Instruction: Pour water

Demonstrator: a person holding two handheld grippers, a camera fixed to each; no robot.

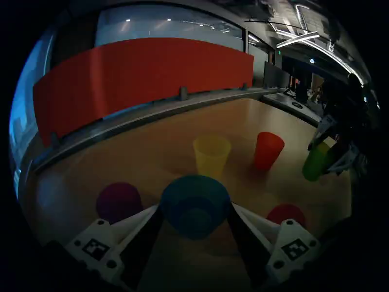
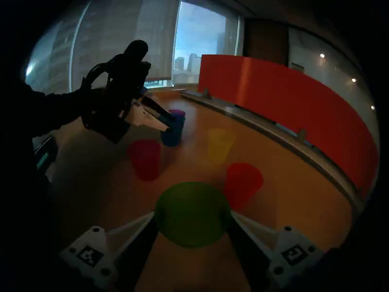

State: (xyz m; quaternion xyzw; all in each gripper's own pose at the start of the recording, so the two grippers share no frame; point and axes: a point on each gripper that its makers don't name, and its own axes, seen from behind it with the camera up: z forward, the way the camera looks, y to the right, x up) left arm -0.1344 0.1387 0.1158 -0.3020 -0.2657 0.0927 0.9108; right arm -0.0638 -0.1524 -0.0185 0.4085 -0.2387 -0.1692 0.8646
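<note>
While the left claw (image 1: 195, 210) grips a blue cup (image 1: 195, 197), the right claw (image 2: 193, 216) grips a green cup (image 2: 192, 207).

A: What colours are the cups?
B: Blue cup (image 1: 195, 207), green cup (image 2: 192, 214), yellow cup (image 1: 211, 155), purple cup (image 1: 118, 202), two red cups (image 1: 268, 151).
A: And elsewhere?
B: Red partition (image 1: 146, 73), tan table (image 1: 160, 146), black-and-white square markers (image 1: 95, 248) on white fingers (image 1: 125, 225).
</note>
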